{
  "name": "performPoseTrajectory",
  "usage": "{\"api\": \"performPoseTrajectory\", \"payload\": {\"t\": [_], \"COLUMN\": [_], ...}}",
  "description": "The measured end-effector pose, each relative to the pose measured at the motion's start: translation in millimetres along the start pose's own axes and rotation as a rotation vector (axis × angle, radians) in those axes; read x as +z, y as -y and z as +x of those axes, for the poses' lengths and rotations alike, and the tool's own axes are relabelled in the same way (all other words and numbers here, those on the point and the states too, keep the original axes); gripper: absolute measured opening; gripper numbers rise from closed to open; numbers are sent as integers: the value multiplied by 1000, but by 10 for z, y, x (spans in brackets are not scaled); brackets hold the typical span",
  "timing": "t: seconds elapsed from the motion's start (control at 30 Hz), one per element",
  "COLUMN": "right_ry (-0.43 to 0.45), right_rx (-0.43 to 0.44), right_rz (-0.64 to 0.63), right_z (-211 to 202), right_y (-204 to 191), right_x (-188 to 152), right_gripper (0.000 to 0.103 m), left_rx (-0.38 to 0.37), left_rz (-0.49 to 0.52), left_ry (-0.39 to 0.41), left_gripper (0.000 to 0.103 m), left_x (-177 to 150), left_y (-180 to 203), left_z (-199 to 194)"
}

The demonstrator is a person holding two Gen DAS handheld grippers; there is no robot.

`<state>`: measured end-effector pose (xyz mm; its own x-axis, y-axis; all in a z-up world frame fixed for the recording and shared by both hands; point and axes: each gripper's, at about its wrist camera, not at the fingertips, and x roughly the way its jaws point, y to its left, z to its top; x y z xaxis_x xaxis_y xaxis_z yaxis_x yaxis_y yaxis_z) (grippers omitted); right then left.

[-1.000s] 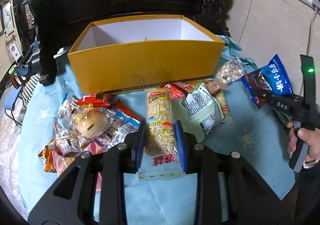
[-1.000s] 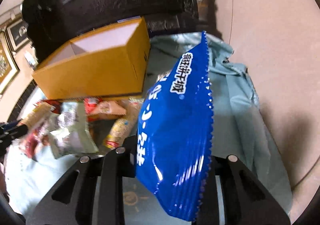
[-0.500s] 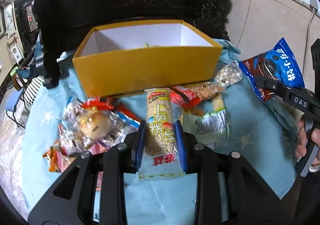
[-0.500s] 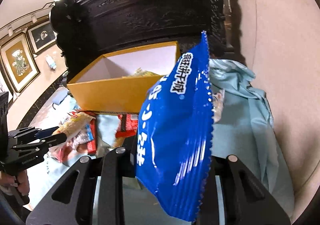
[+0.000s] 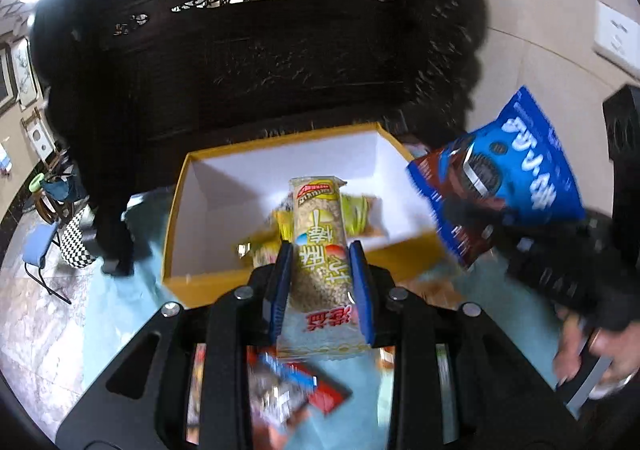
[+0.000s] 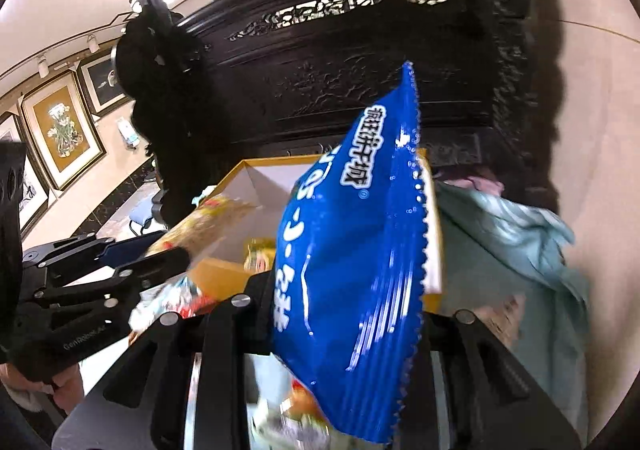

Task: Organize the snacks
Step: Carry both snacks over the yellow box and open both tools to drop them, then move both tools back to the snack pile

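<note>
Between the left tool's (image 5: 322,264) blue pads sits a clamped rice-cracker stick (image 5: 320,238), held above the yellow box (image 5: 200,286); beside it the right tool (image 6: 344,314) grips a blue cookie bag (image 6: 352,270), carved dark furniture (image 5: 260,70) beyond.

Left gripper (image 5: 322,262): matte black angular frame, blue pads on the inner faces of both fingers (image 5: 280,282), round silver screw heads along the linkage arms, slotted cut-outs in the outer plates. Right gripper (image 6: 340,298): same black frame and silver screws. Small white lettering shows on both black bodies, partly blurred.
</note>
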<state>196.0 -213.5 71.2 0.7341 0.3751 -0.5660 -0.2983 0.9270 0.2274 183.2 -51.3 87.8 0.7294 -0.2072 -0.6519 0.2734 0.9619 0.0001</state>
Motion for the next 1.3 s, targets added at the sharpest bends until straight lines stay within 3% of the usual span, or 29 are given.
{"api": "performPoseTrajectory", "payload": {"t": [0.13, 0.3, 0.37, 0.43, 0.5, 0.6, 0.97, 1.3], "right_ry": [-43, -119, -155, -151, -97, -64, -55, -41], "right_rx": [-19, -49, -86, -114, -113, -111, -79, -57], "right_rz": [5, 19, 31, 60, 89, 105, 127, 154], "right_z": [498, 994, 1140, 1139, 1020, 876, 363, -204], "right_y": [14, 137, 179, 265, 352, 405, 623, 695], "right_x": [200, 227, 176, 137, 109, 83, -216, -601], "right_gripper": [28, 30, 33, 41, 60, 62, 62, 63], "left_rx": [20, 30, 79, 170, 158, 100, 76, 71], "left_rz": [-26, -85, -122, -167, -210, -241, -142, -48], "left_ry": [-19, -112, -137, -123, -102, -130, -140, -87], "left_gripper": [29, 30, 48, 85, 94, 94, 94, 94], "left_x": [263, 313, 247, 195, 149, 100, -123, -465], "left_y": [-96, -231, -292, -361, -433, -447, -107, 251], "left_z": [440, 1081, 1240, 1259, 1230, 1199, 912, 414]}}
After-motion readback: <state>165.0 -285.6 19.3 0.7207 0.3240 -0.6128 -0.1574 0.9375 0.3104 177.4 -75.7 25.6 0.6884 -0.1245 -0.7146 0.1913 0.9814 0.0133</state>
